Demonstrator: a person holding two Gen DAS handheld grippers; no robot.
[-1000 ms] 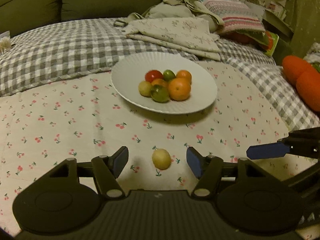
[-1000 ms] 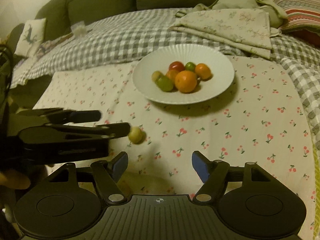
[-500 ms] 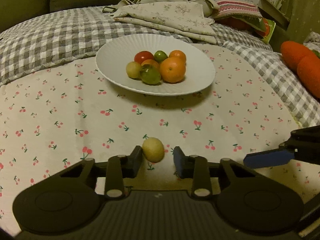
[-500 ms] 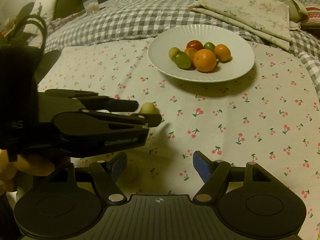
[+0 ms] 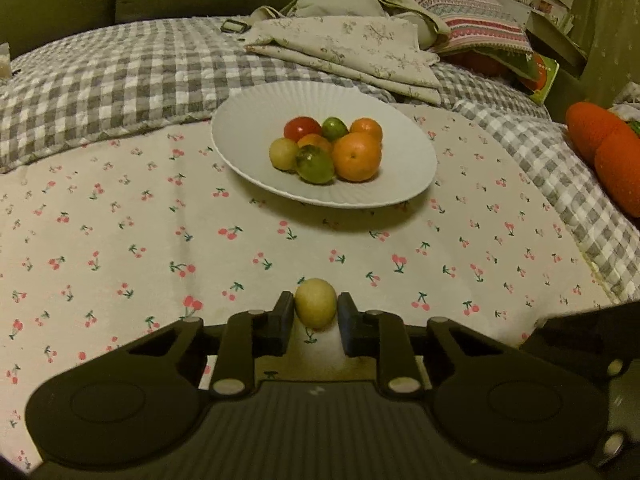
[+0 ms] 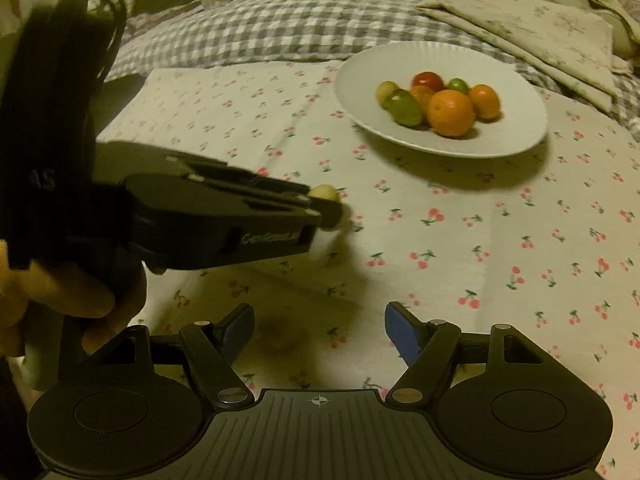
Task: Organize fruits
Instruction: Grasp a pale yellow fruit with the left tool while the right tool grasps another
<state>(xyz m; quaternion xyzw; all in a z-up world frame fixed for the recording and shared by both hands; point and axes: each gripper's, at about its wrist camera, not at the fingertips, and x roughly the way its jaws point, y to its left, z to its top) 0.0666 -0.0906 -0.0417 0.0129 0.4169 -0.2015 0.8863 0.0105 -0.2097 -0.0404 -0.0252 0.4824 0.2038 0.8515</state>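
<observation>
The pale yellow fruit (image 5: pixel 315 303) sits pinched between the two fingers of the left claw (image 5: pixel 314 312), both pads pressed against its sides. It is low over the cherry-print cloth (image 5: pixel 120 248), on the near side of the white plate (image 5: pixel 400 184) and well apart from it. From the right wrist view the same fruit (image 6: pixel 325 193) pokes out past the tips of the left claw (image 6: pixel 326 208), which reaches in from the left, with a hand (image 6: pixel 68 296) wrapped around its handle.

The plate is ribbed and shallow and lies flat on the cloth. On it, six fruits crowd together: a large orange (image 5: pixel 356 156) at the front right, a smaller orange one (image 5: pixel 366 130) behind it, a green fruit (image 5: pixel 315 163) at the front, a yellowish one (image 5: pixel 283 153) to its left, a red one (image 5: pixel 302 129) at the back and a small green one (image 5: pixel 334 128) beside that. Another orange piece shows partly in the middle of the pile.

The right claw (image 6: pixel 319 332) hangs spread wide over the cloth, nothing between its blue-padded fingers (image 6: pixel 402 334).

Beyond the plate lie a grey checked blanket (image 5: pixel 120 72), folded floral linen (image 5: pixel 344 48) and a striped cushion (image 5: pixel 468 24). An orange plush shape (image 5: pixel 608 152) rests at the far right.
</observation>
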